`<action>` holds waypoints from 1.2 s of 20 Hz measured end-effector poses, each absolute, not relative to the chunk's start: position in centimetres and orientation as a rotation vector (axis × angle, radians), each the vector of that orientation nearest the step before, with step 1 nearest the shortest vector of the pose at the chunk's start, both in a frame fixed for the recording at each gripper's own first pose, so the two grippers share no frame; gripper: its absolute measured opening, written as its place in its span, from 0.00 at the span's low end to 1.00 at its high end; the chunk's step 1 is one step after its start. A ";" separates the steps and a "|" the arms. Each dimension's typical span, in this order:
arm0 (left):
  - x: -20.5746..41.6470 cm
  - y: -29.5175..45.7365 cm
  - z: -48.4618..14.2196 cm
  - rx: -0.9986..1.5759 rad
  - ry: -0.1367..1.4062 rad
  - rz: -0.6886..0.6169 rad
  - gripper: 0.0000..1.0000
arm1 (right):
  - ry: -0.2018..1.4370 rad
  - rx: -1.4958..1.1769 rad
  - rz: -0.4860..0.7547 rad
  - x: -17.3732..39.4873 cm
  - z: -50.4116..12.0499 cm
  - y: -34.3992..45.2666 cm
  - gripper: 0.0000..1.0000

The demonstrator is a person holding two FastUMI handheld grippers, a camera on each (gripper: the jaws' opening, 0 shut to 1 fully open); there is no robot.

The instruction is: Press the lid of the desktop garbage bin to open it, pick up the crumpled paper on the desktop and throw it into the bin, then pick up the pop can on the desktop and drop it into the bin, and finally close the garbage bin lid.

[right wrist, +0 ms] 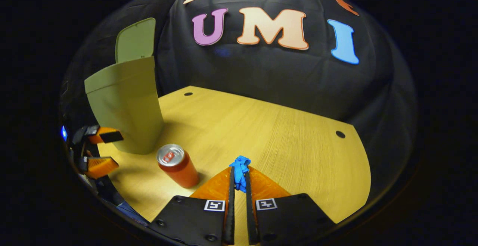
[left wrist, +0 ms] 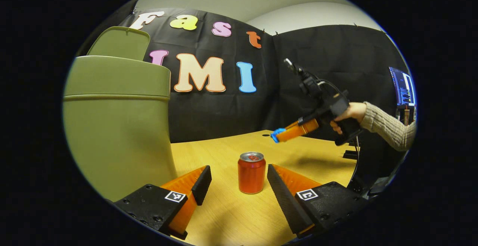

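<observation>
In the left gripper view, my left claw [left wrist: 239, 186] stands wide apart and low over the table [left wrist: 321, 160]. The pop can [left wrist: 251, 172] stands upright on the wood between the two fingers, with a gap on either side, so neither finger touches it. The green garbage bin [left wrist: 117, 126] rises just beside my left finger, its lid [left wrist: 119, 43] tipped up and open behind the rim. Farther off, over the far part of the table, my right hand [left wrist: 349, 113] in a knitted sleeve [left wrist: 388, 126] holds the right claw [left wrist: 278, 135] above the wood; its fingers are together on a blue scrap that sticks out at the tip.

In the right gripper view, my right claw [right wrist: 239, 175] is pressed together on the crumpled paper [right wrist: 240, 167], which bulges out past the fingertips above the table [right wrist: 291, 137]. The pop can [right wrist: 177, 165] stands on the near part of the table, just beside my claw. The garbage bin [right wrist: 125, 106] stands beyond the can with its lid [right wrist: 135, 40] raised. My left claw [right wrist: 102, 152] shows at the table's edge next to the bin, its fingers held apart.
</observation>
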State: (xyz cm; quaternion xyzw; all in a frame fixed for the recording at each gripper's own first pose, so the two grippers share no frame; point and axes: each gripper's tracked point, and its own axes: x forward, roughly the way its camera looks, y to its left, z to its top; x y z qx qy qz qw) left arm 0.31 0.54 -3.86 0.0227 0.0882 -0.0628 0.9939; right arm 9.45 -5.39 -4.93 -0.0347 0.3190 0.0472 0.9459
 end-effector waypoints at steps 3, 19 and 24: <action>0.1 0.2 -4.0 0.042 0.184 -0.136 0.92 | 0.567 -0.079 0.144 12.0 0.4 -2.5 0.15; 0.4 -0.3 -5.6 -0.003 0.237 -0.156 0.92 | 0.377 -0.127 0.649 19.7 11.9 26.4 0.15; 0.3 -0.3 -5.5 -0.002 0.237 -0.168 0.92 | 0.438 -0.154 0.706 20.2 9.1 29.7 0.19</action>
